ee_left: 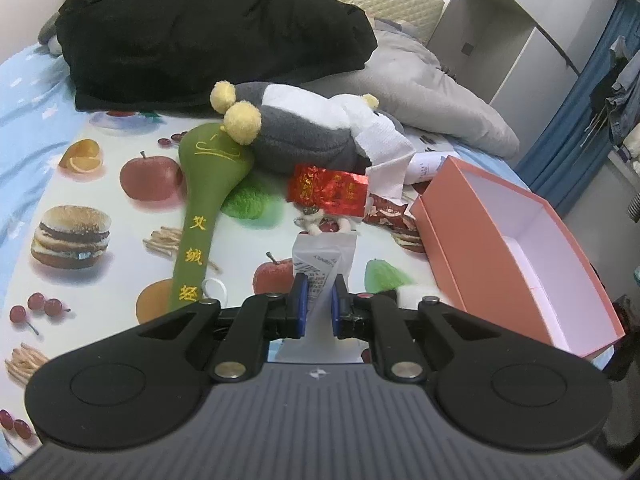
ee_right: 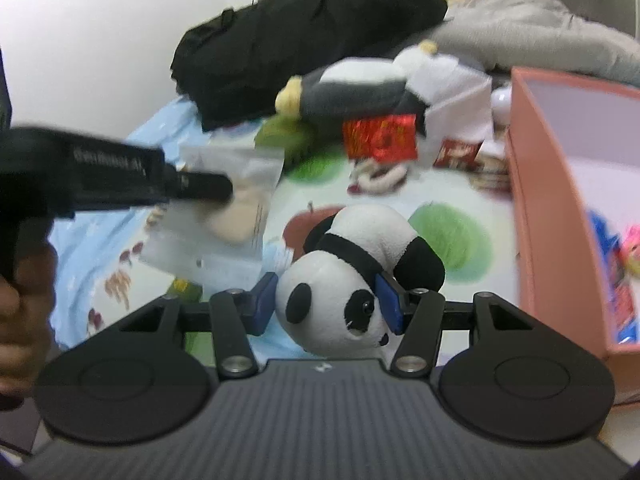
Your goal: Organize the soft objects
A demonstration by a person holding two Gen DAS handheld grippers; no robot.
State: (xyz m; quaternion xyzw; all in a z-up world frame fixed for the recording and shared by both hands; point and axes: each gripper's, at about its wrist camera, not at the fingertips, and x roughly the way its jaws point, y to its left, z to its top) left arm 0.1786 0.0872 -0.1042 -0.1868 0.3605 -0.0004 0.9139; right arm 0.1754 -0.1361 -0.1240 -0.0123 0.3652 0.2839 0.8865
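Note:
My left gripper [ee_left: 319, 300] is shut on a clear plastic bag [ee_left: 325, 264] with a printed label, held above the bed; the same bag [ee_right: 224, 216] shows in the right wrist view with a beige pad inside, held by the left gripper [ee_right: 224, 190]. My right gripper [ee_right: 328, 300] is shut on a panda plush [ee_right: 352, 280], its head between the blue pads. A grey and white penguin plush [ee_left: 304, 132] lies further back; it also shows in the right wrist view [ee_right: 360, 88]. A green padded mallet [ee_left: 208, 184] lies beside it.
An open pink box [ee_left: 516, 256] stands at the right; in the right wrist view [ee_right: 560, 200] it holds colourful items. A red foil packet [ee_left: 328, 190], a small white toy [ee_left: 316, 220], white tissue [ee_left: 384, 148], a black coat [ee_left: 208, 28] and a grey pillow [ee_left: 432, 92] lie on the bed.

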